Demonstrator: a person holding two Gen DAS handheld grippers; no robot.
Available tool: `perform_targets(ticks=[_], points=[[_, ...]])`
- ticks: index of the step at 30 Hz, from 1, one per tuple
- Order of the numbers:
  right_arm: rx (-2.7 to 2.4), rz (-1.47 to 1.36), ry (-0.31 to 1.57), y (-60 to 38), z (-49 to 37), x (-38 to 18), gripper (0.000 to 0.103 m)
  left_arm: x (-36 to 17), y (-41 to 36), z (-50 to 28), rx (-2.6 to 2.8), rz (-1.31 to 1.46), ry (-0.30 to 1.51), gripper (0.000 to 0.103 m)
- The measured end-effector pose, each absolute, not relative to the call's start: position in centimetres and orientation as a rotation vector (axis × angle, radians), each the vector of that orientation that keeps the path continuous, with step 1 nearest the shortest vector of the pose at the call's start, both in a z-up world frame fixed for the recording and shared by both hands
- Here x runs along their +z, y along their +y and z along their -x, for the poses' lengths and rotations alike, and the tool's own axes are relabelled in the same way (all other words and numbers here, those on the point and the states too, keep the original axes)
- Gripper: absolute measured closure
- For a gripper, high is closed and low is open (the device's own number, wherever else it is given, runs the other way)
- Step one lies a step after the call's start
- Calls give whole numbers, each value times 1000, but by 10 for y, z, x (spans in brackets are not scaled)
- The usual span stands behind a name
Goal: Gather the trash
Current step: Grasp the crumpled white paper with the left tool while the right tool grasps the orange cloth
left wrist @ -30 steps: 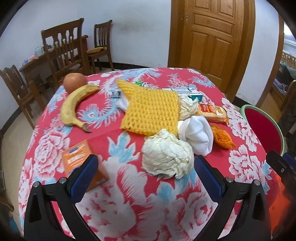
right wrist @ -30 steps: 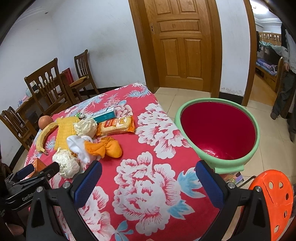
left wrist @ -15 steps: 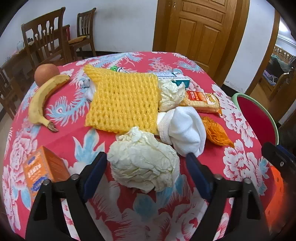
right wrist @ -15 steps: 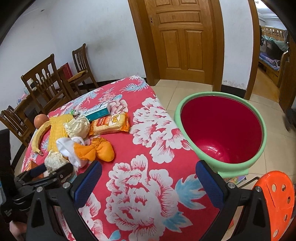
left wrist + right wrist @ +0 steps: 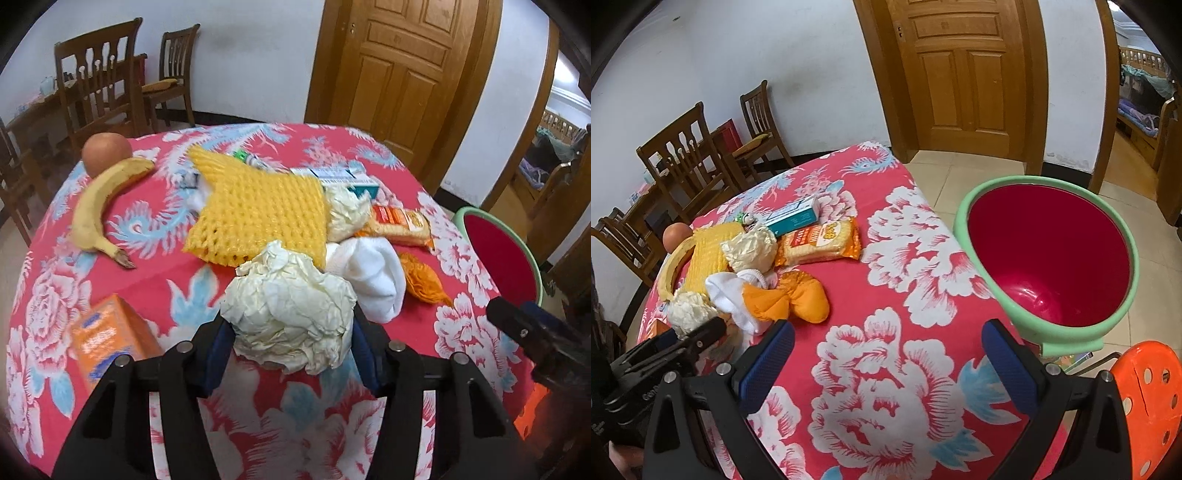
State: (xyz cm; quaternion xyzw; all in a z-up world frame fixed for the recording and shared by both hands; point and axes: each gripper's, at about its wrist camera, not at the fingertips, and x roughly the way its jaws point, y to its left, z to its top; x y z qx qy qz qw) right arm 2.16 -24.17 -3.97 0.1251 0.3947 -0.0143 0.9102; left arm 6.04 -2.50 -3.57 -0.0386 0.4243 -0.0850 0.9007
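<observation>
The left gripper (image 5: pixel 291 354) has just been closing its jaws on the crumpled paper ball (image 5: pixel 291 306), which sits between them on the bench (image 5: pixel 192 273); the pads appear to press its sides. A gentle, centred squeeze should hold it. It looks cream, creased, light. The right gripper (image 5: pixel 886 354) hangs open, empty, beside the bucket (image 5: pixel 964 218).

White walls (image 5: pixel 798 59), a wooden panelled door (image 5: pixel 960 74), dark wooden chairs (image 5: pixel 96 85) and a pale tiled floor (image 5: pixel 945 177).
</observation>
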Motion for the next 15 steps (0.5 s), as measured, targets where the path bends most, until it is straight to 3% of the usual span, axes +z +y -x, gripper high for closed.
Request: perform_targets(ticks=[15], points=[[115,-225,856,-203,-41,-39,0,-20,24,-57,-69,136,822,45]])
